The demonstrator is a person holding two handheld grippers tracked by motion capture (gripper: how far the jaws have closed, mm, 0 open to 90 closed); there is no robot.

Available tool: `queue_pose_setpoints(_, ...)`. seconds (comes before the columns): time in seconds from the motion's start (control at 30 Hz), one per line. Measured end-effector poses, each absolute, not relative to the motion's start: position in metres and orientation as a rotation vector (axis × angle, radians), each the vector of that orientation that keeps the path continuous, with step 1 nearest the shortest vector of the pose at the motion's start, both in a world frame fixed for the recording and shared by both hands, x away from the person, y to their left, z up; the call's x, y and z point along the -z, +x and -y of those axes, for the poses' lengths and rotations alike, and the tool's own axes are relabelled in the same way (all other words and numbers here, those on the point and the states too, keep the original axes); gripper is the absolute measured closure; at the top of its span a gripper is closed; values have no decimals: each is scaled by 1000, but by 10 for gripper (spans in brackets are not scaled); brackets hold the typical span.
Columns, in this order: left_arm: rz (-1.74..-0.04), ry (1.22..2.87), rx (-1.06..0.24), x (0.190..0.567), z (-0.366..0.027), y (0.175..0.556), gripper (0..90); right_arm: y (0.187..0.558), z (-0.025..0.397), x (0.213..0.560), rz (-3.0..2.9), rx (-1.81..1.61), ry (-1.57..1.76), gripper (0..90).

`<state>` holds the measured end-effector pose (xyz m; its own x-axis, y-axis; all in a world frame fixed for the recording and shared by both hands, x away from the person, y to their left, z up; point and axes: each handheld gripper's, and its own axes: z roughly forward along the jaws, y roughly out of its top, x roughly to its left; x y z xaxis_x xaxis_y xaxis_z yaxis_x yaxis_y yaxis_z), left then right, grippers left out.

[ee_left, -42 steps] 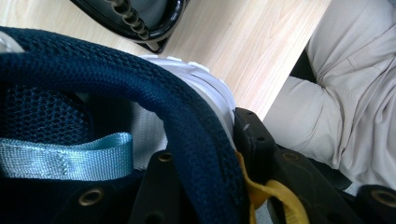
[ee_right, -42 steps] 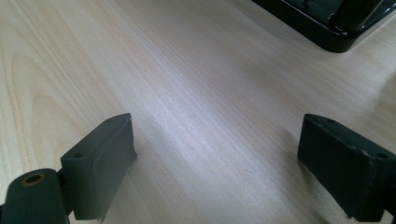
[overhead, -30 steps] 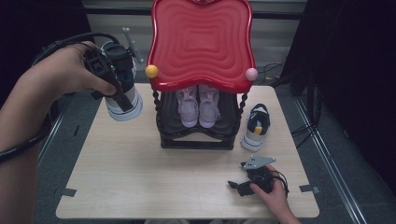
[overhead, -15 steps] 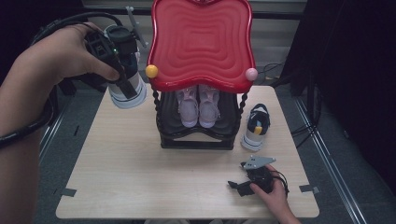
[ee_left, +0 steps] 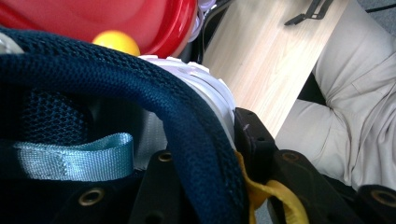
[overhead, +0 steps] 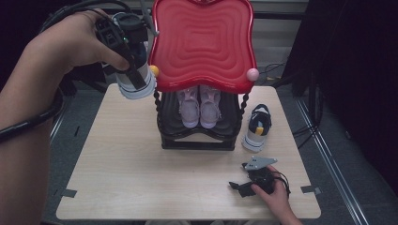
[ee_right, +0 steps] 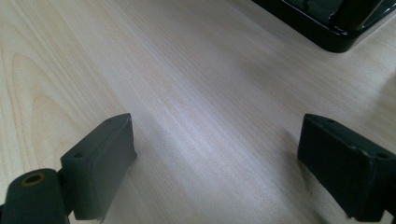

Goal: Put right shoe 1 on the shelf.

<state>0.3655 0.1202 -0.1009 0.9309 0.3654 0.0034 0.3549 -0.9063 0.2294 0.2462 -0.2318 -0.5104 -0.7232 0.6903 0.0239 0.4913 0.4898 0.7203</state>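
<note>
Clamping a mesh-collared sneaker (overhead: 133,77), left claw (overhead: 136,70); glossy rippled red top (overhead: 202,42).

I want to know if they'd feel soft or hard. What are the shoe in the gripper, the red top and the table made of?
The shoe held by the left gripper looks like soft fabric: navy woven mesh, a shiny ribbon loop, a white rubbery sole. The red top seems hard glossy plastic, since it shines and has moulded ripples. The table looks like pale matte wood or wood-look board, with grain lines.

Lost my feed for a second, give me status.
Left gripper shut on navy sneaker, held in the air beside red rack top. Right gripper open, resting low on table. Yellow knob close by the sneaker.
</note>
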Motion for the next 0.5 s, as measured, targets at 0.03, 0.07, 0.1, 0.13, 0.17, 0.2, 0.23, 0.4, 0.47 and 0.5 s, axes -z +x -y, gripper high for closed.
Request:
queue_pose_setpoints(0.03,-532,2866,-69,99,-118,366,731,246,232,510,-2469,-1064,1004,104)
queue_pose_setpoints(0.07,-536,2859,-80,99,-116,367,731,246,232,510,-2469,-1064,1004,104)
queue_pose_setpoints(0.1,-528,2864,-85,99,-114,367,731,246,232,510,-2469,-1064,1004,104)
queue_pose_setpoints(0.13,-526,2868,-76,98,-111,369,732,246,232,510,-2469,-1064,1002,104)
queue_pose_setpoints(0.17,-528,2864,-85,98,-109,369,732,246,232,510,-2469,-1064,1004,103)
queue_pose_setpoints(0.2,-529,2865,-81,98,-106,369,732,246,232,510,-2469,-1064,1003,104)
queue_pose_setpoints(0.23,-526,2863,-86,97,-104,370,732,246,232,510,-2469,-1064,1003,104)
queue_pose_setpoints(0.4,-495,2855,-93,93,-91,373,733,246,232,510,-2469,-1064,1004,103)
queue_pose_setpoints(0.47,-494,2851,-107,92,-87,374,733,246,232,510,-2469,-1064,1004,104)
queue_pose_setpoints(0.5,-485,2865,-108,91,-84,375,733,246,232,510,-2469,-1064,1003,104)
